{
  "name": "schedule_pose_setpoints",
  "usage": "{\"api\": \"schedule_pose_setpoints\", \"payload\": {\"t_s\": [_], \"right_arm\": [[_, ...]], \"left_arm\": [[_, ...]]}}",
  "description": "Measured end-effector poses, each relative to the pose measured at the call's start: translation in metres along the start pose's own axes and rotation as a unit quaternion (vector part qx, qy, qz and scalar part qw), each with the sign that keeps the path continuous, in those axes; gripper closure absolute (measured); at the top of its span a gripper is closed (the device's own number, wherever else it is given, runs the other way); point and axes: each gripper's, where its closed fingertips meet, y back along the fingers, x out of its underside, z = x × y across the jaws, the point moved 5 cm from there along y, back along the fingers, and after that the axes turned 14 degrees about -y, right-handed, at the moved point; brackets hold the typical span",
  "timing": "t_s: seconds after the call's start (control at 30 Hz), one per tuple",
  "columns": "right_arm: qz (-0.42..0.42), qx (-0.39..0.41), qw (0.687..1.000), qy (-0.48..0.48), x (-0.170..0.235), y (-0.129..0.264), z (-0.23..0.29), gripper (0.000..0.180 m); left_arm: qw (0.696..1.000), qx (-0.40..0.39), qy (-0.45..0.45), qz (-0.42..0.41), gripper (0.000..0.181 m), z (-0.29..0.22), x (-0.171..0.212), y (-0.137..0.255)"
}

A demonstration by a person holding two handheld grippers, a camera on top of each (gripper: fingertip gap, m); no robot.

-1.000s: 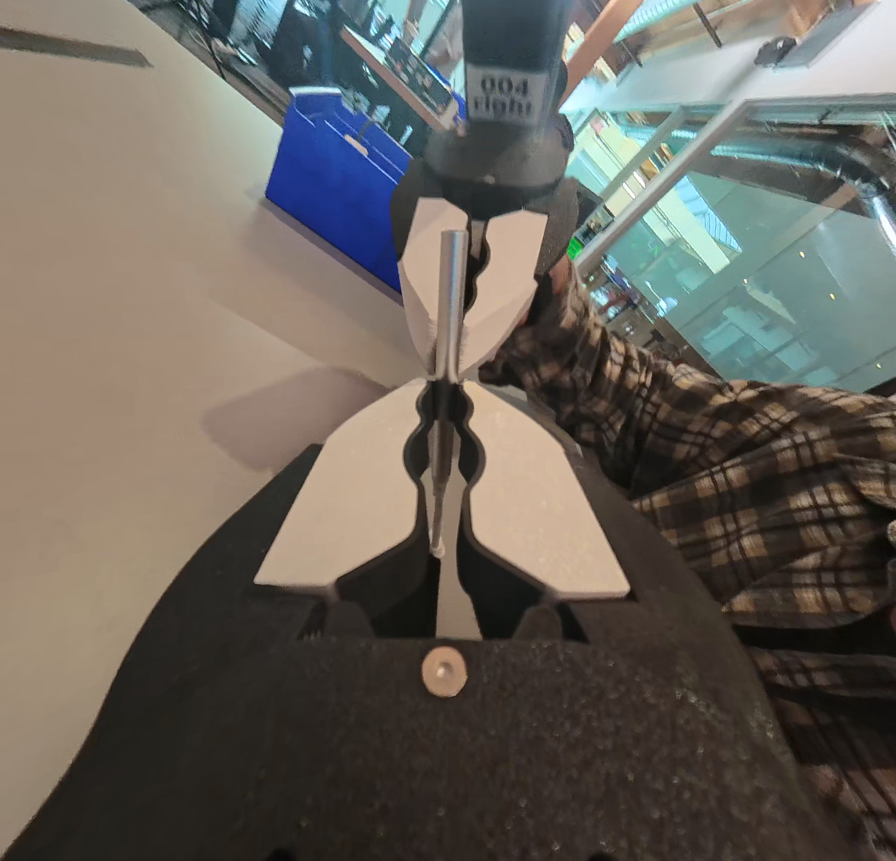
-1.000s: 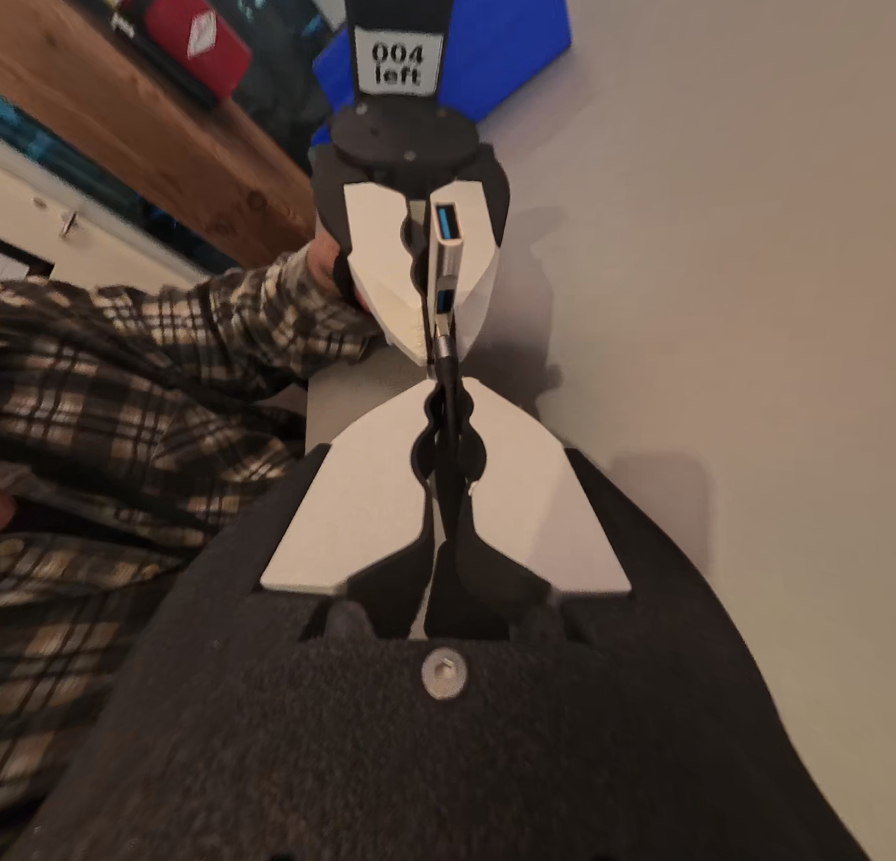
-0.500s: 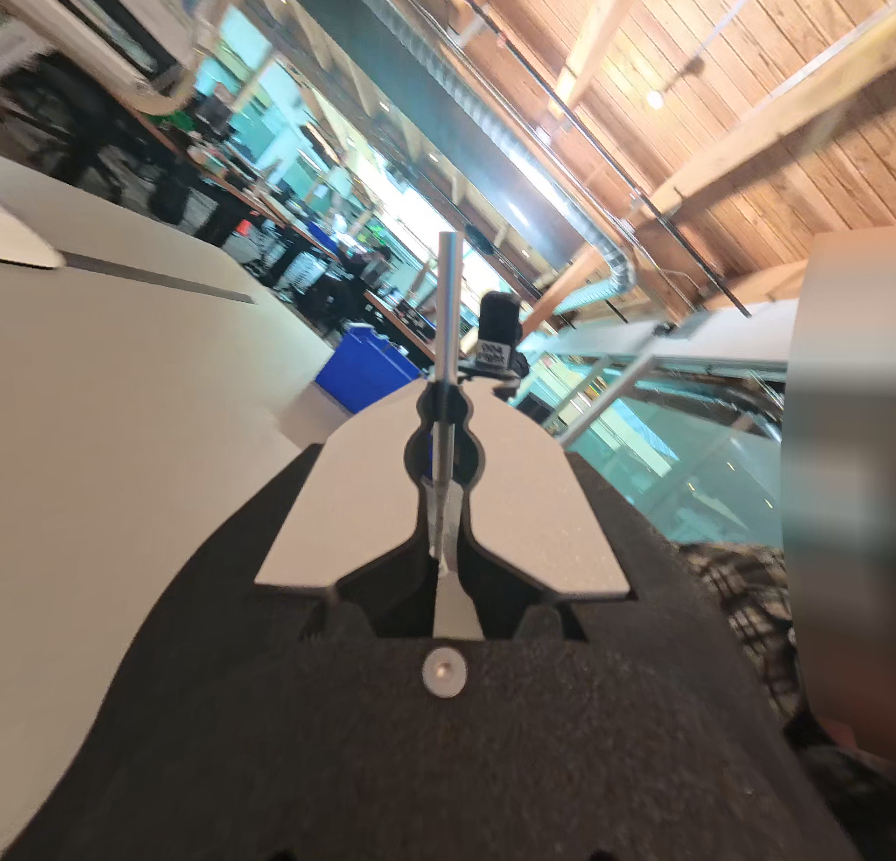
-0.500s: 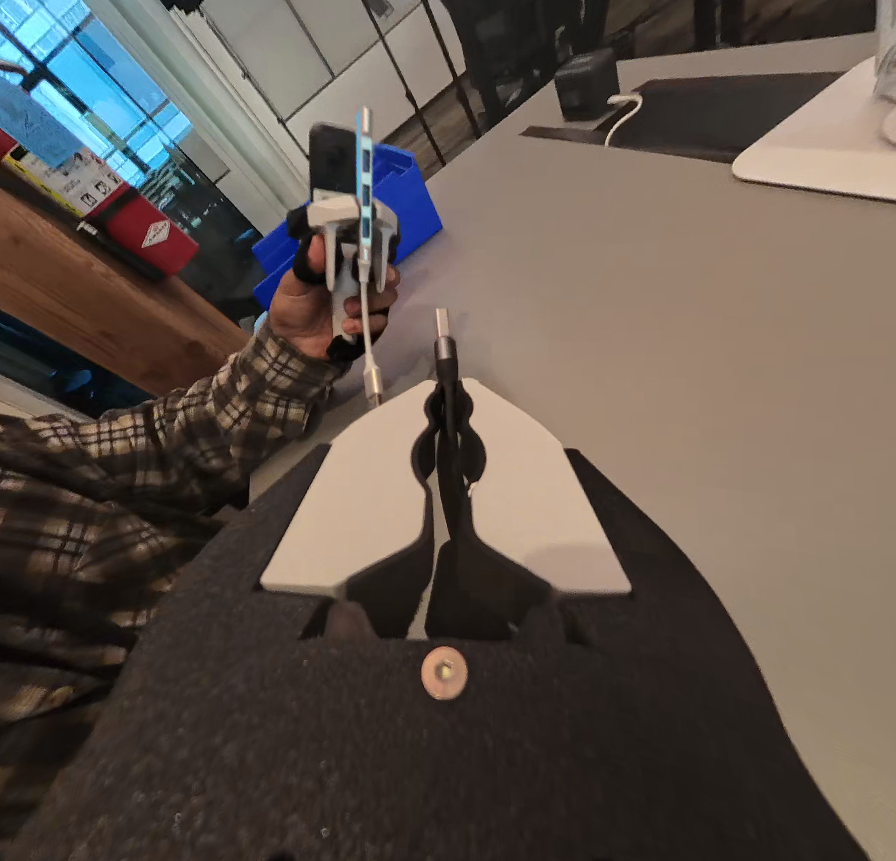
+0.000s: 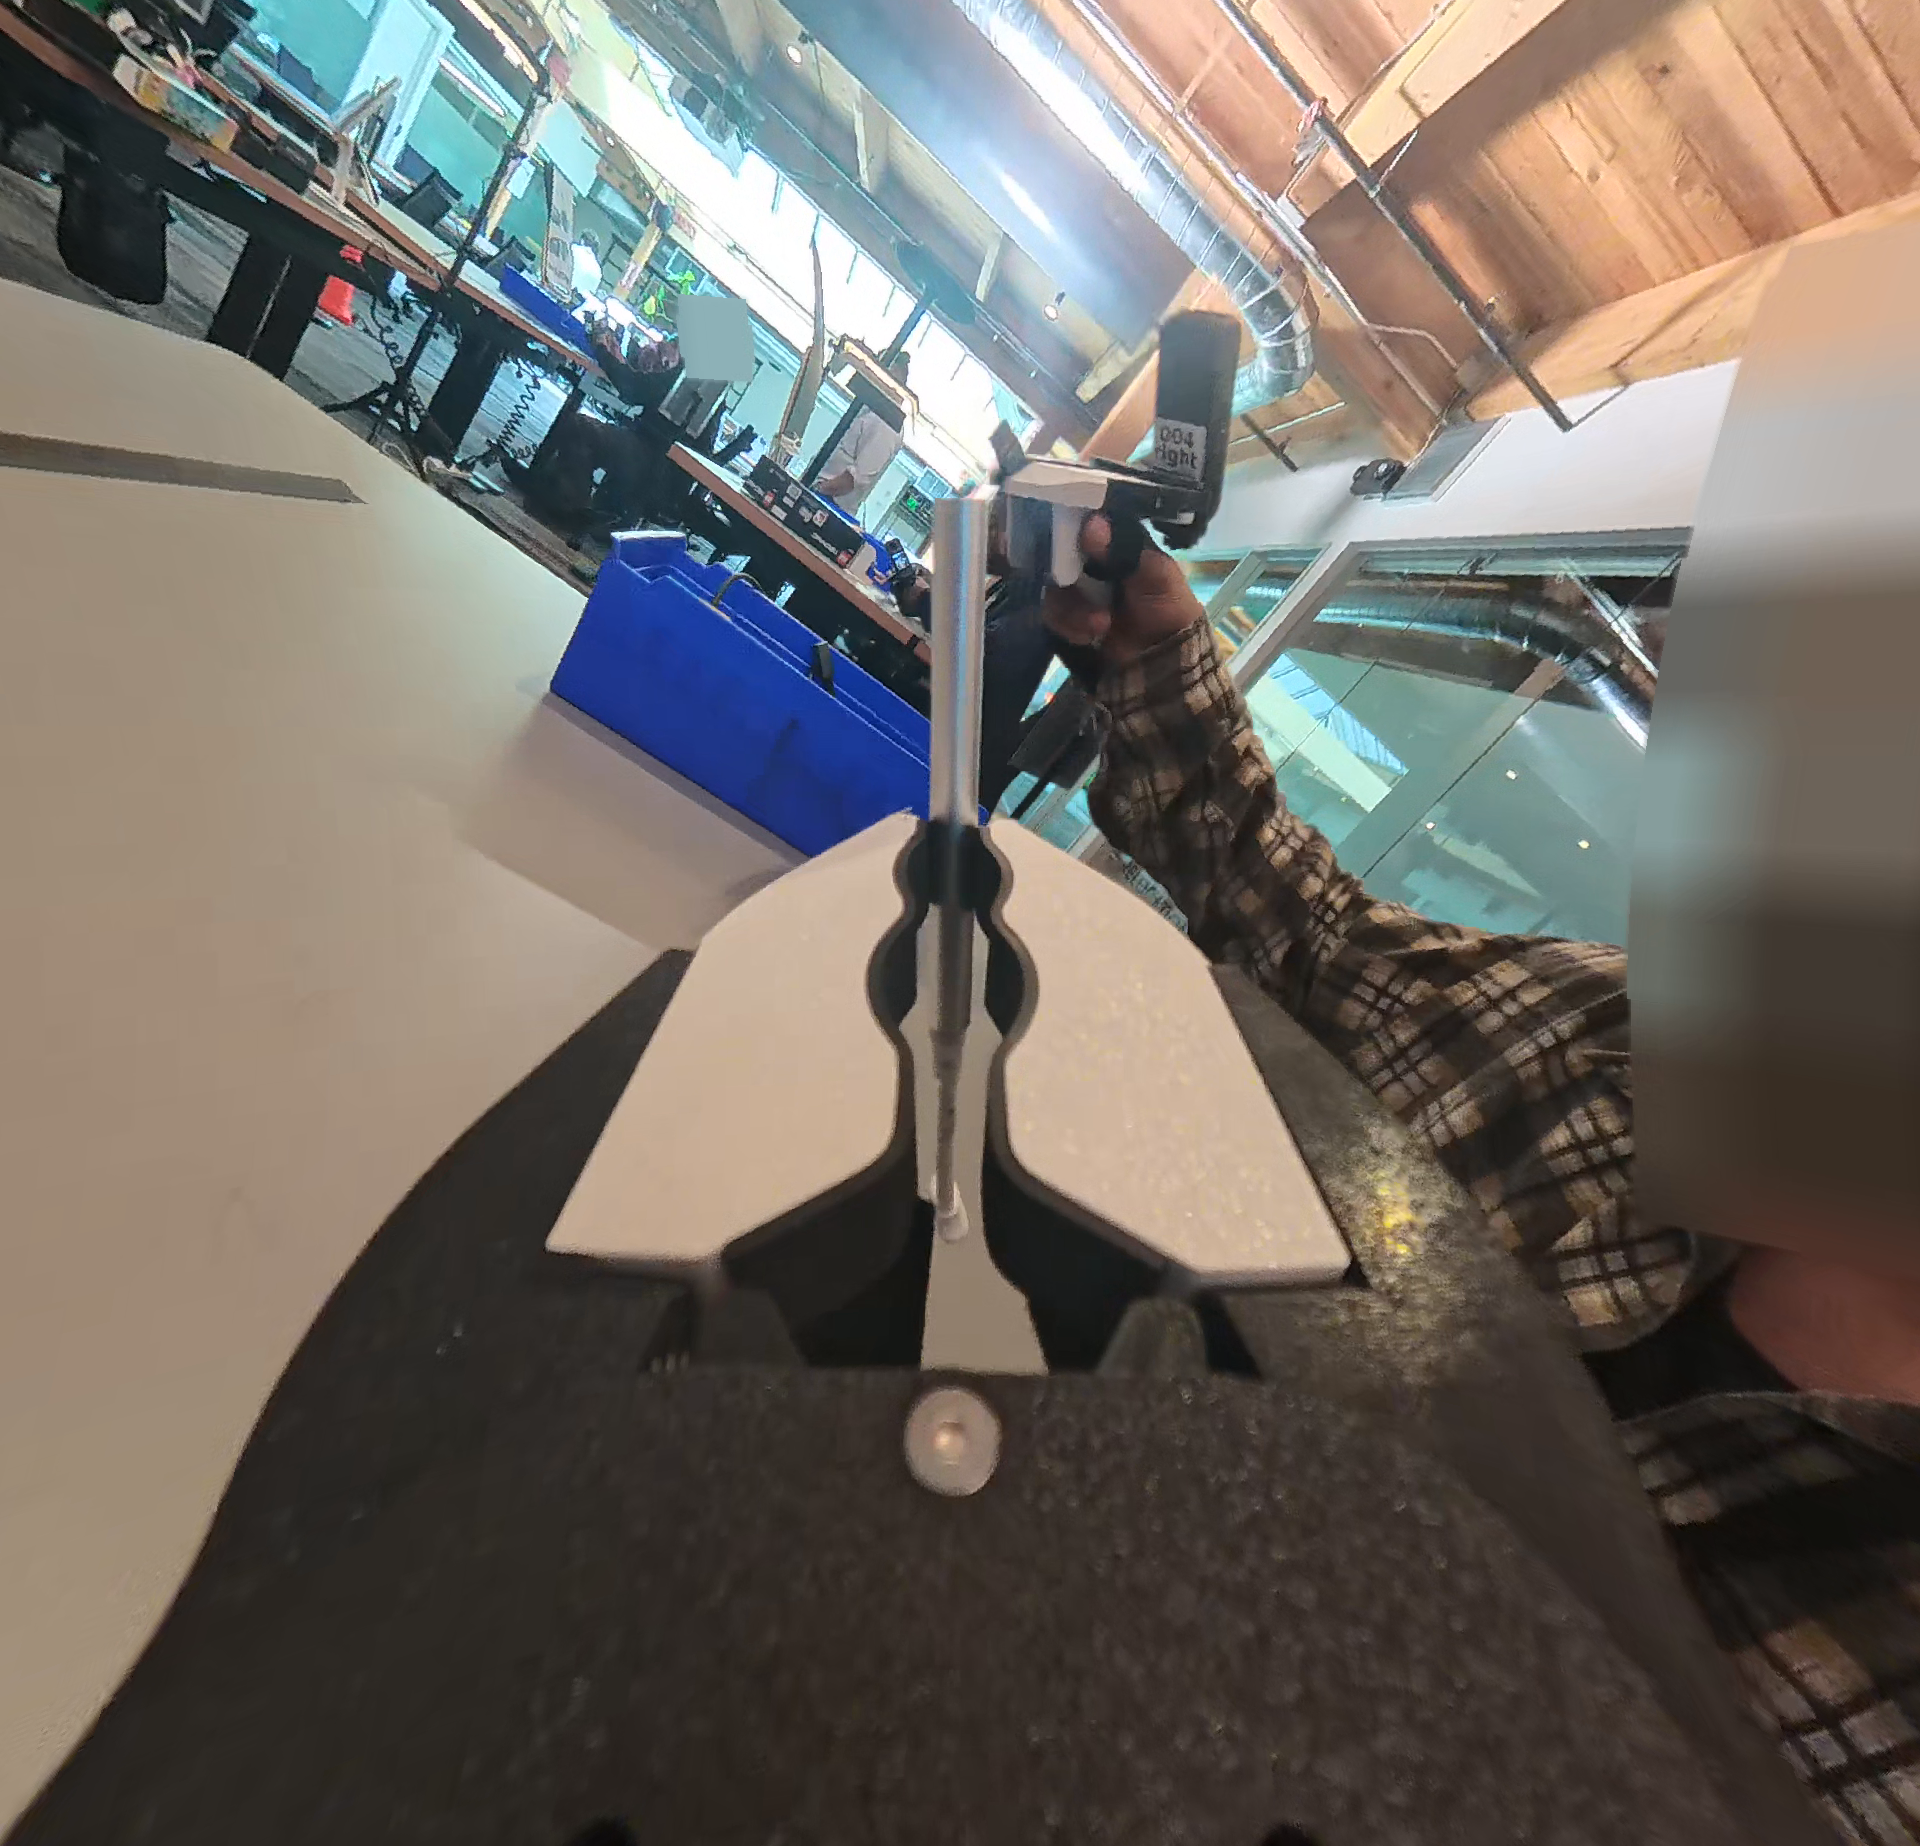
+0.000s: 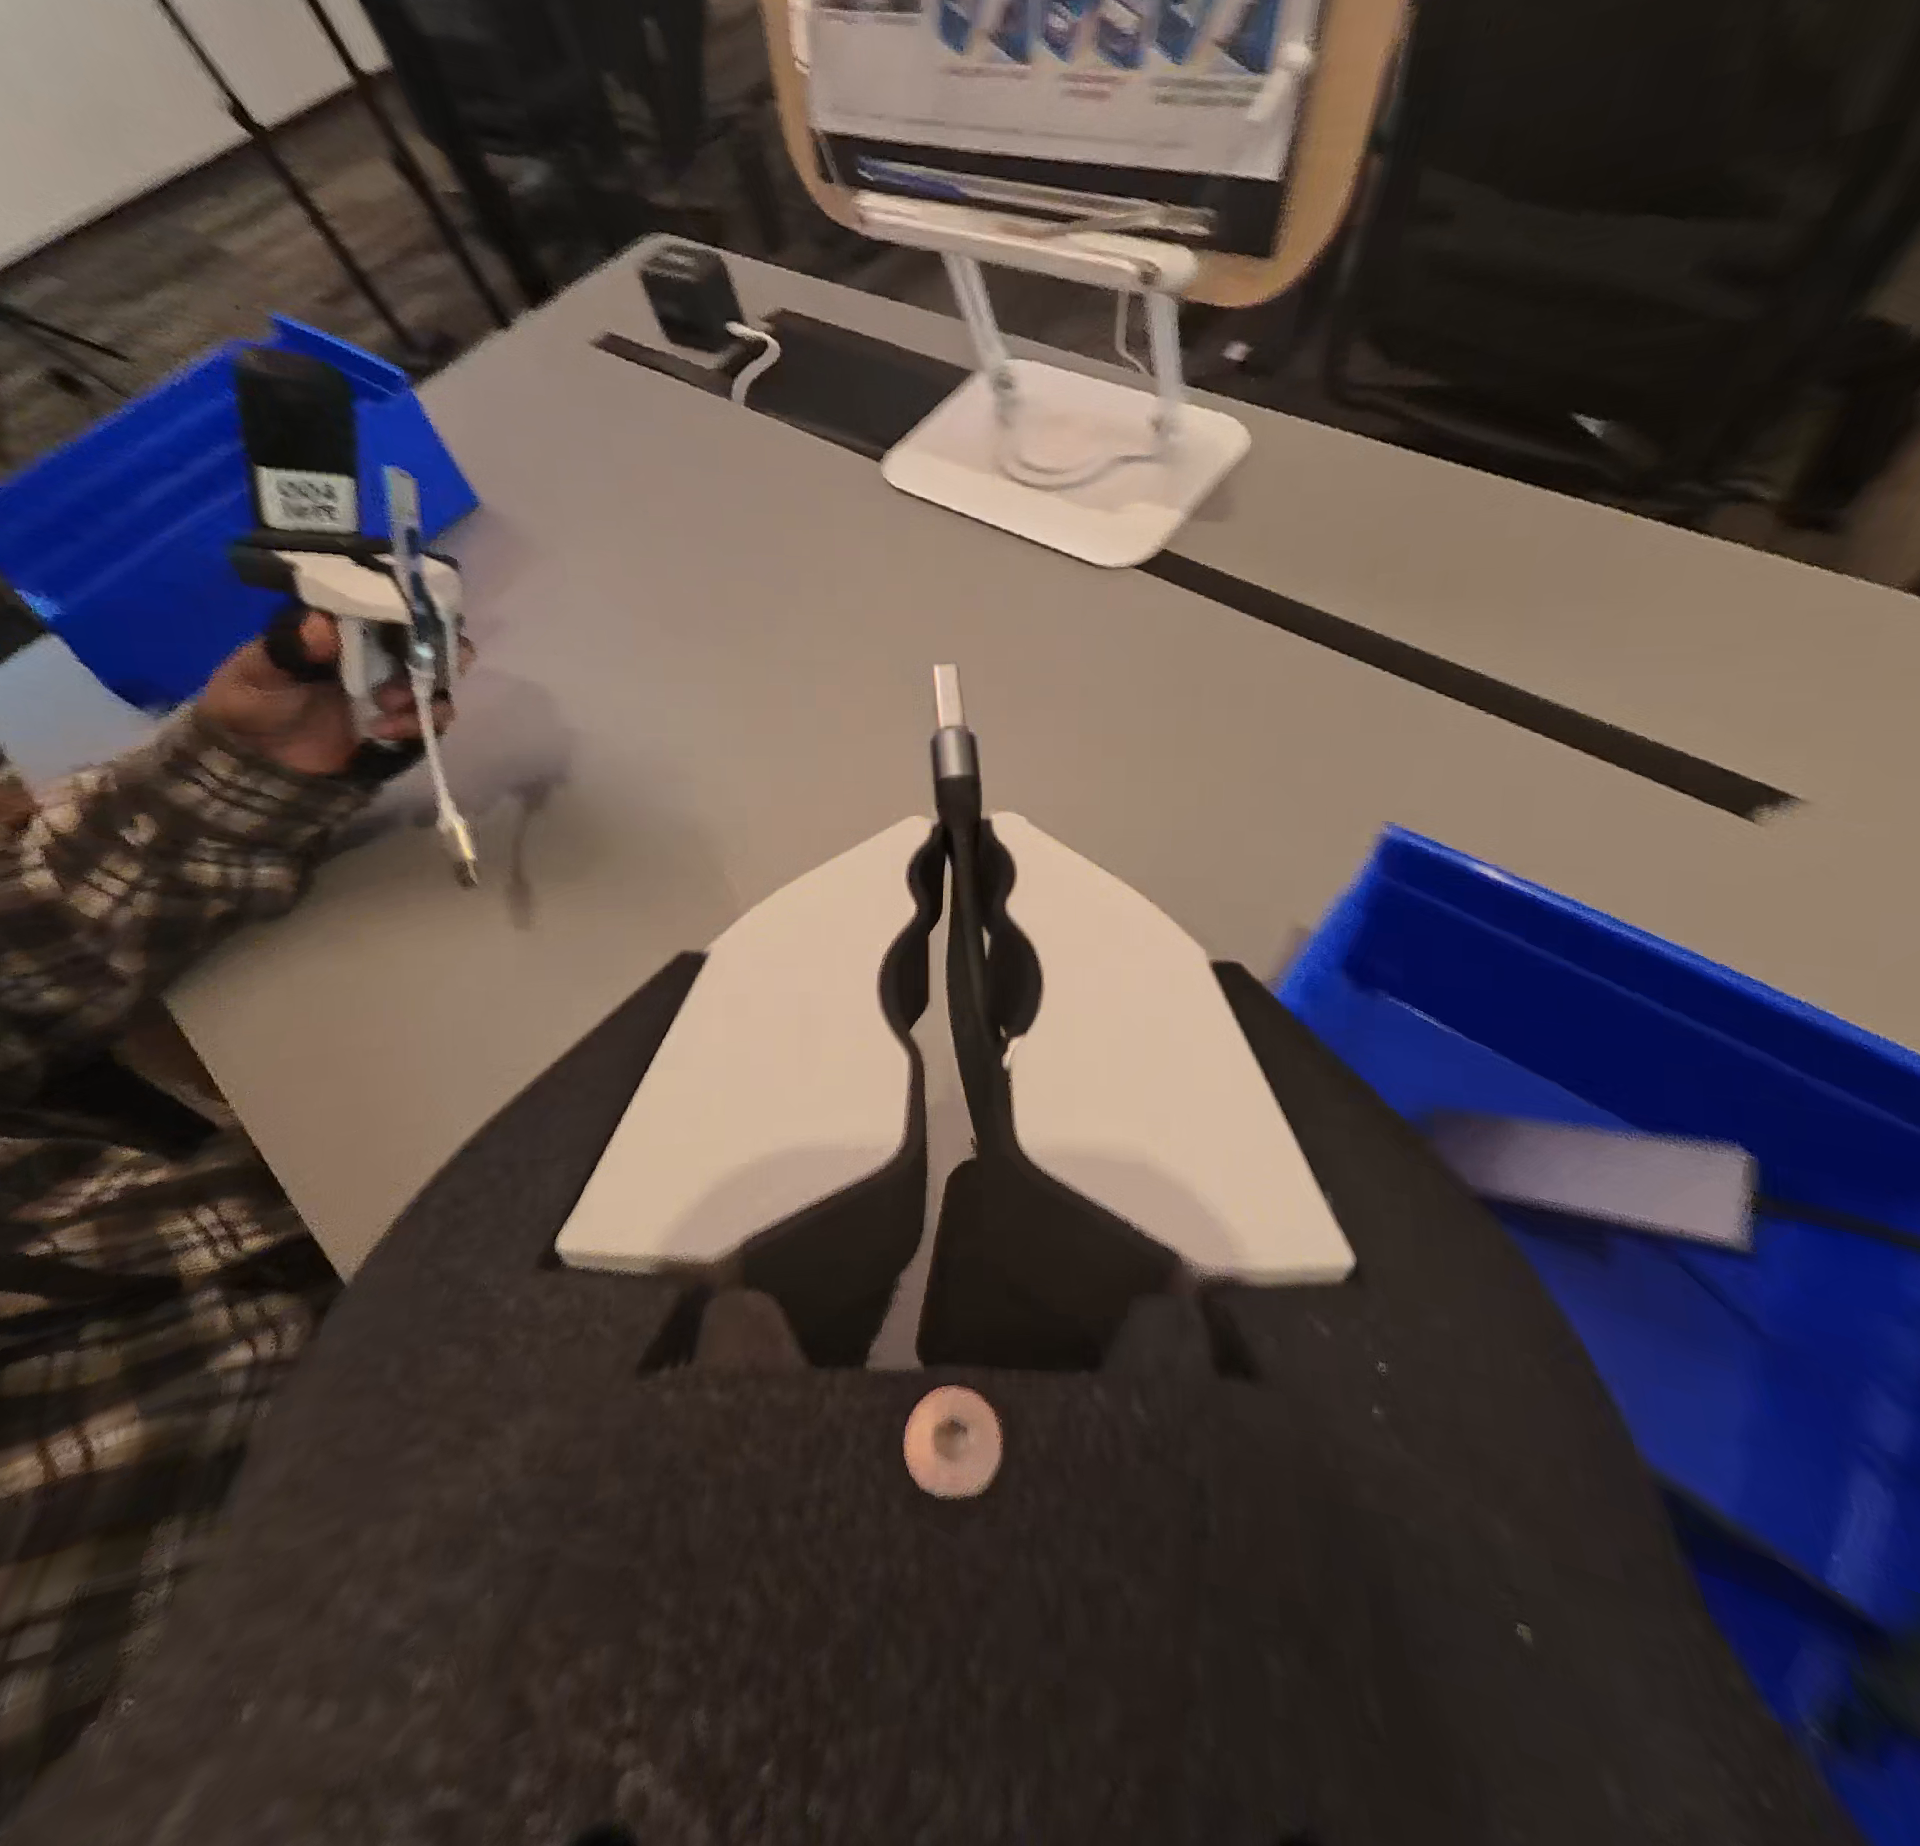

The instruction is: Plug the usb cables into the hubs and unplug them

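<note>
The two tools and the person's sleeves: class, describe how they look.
Each tool, left and right, has two pale grey, wavy-edged fingers on a black textured body with a silver screw. Each black handle bears a white label. The sleeves are brown-and-cream plaid.

Your left gripper has white fingers on a black body and clamps a silver hub. Your right gripper has the same white-and-black, pinching a black cable with a grey-silver plug. Blue bin near right, another blue bin far left. Grey table. Your sleeve is brown-and-cream plaid.
</note>
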Motion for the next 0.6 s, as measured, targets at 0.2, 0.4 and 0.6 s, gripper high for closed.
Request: {"api": "schedule_pose_setpoints", "payload": {"t_s": [0.2, 0.4, 0.6], "right_arm": [[0.121, 0.13, 0.984, -0.017, 0.056, 0.053, -0.057, 0.175], [0.237, 0.156, 0.955, -0.084, 0.138, 0.039, -0.113, 0.174], [0.201, 0.165, 0.962, -0.079, 0.138, 0.026, -0.14, 0.139]], "left_arm": [[1.0, 0.001, 0.001, 0.015, 0.174, 0.0, 0.004, -0.004], [1.0, 0.006, -0.003, 0.023, 0.174, -0.003, 0.008, -0.01], [1.0, -0.005, -0.004, 0.006, 0.174, 0.001, 0.003, -0.002]]}}
